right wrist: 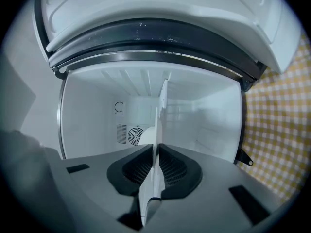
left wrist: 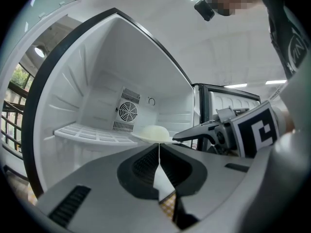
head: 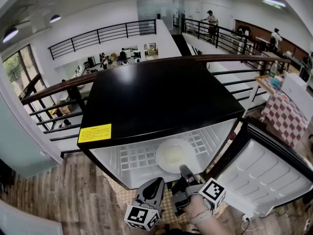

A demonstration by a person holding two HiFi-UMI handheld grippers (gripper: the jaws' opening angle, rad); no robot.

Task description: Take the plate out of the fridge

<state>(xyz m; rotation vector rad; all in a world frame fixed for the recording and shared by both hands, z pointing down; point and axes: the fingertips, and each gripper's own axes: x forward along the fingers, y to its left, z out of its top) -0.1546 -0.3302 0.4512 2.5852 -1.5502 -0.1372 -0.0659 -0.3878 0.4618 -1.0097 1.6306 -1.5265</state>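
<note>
Nearest, the left gripper point(head: 159, 181) has its jaws pressed together on nothing. Beyond it, the right gripper point(head: 185, 170) pinches only the near rim of the round white plate point(head: 173, 155), which lies on the white wire shelf point(head: 134, 156) of the black-topped fridge point(head: 156, 97). So slim a hold could let the plate tilt and slip.

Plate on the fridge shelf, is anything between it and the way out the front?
Nothing visible. The door is swung wide open, the plate sits alone on the shelf, and the right tool grips its near rim. The left tool is shut, off to the side.
</note>
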